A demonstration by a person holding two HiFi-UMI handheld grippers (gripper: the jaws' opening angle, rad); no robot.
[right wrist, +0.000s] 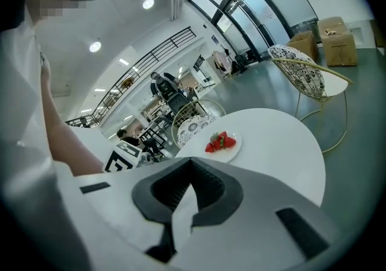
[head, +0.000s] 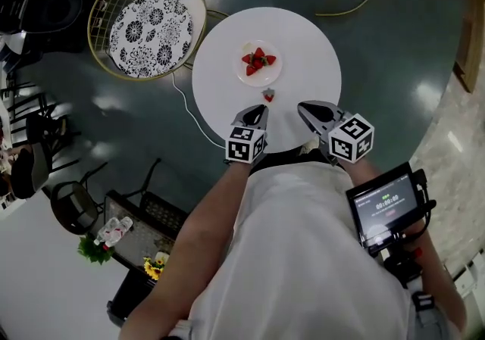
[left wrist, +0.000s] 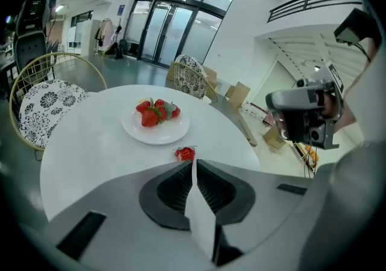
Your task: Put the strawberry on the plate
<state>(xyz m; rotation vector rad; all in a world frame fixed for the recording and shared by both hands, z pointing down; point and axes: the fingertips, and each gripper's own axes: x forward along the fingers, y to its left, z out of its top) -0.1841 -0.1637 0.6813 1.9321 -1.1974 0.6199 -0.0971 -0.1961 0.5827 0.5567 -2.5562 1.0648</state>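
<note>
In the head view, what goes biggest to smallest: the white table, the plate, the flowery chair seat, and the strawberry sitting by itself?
1. White table
2. Flowery chair seat; it sits lower, farther from the camera, so it may really be bigger than it looks
3. Plate
4. Lone strawberry

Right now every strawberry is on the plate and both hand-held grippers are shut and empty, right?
No: one strawberry lies on the table beside the plate, as the head view shows. The left hand-held gripper and right hand-held gripper are indeed shut and empty.
</note>
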